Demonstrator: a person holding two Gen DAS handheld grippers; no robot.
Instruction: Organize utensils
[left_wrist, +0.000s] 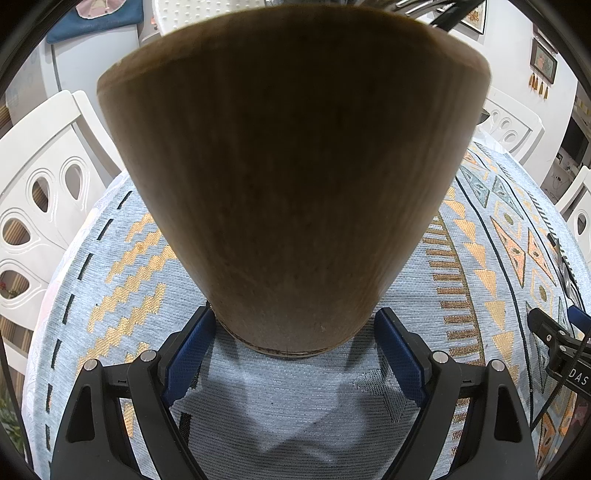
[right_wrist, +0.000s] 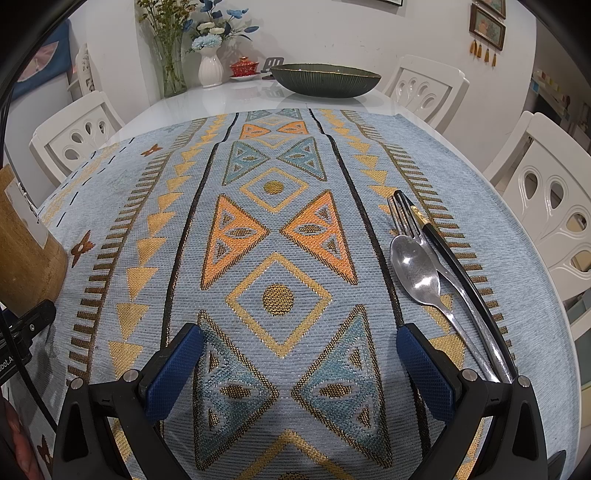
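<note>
A tall wooden utensil holder (left_wrist: 288, 177) fills the left wrist view and stands on the patterned cloth. My left gripper (left_wrist: 295, 317) is shut on its base, one blue pad on each side. Metal ends (left_wrist: 417, 5) poke above its rim. In the right wrist view the holder (right_wrist: 26, 251) is at the left edge. A spoon (right_wrist: 417, 273), a fork (right_wrist: 400, 214) and black chopsticks (right_wrist: 454, 266) lie together on the cloth to the right. My right gripper (right_wrist: 299, 339) hangs open over the cloth's middle, with nothing between its fingers, left of the spoon.
The blue patterned cloth (right_wrist: 280, 229) covers a white table (right_wrist: 258, 99). At the far end stand a dark ribbed bowl (right_wrist: 325, 79), a white flower vase (right_wrist: 210, 70) and a red lidded cup (right_wrist: 243, 68). White chairs (right_wrist: 554, 206) ring the table.
</note>
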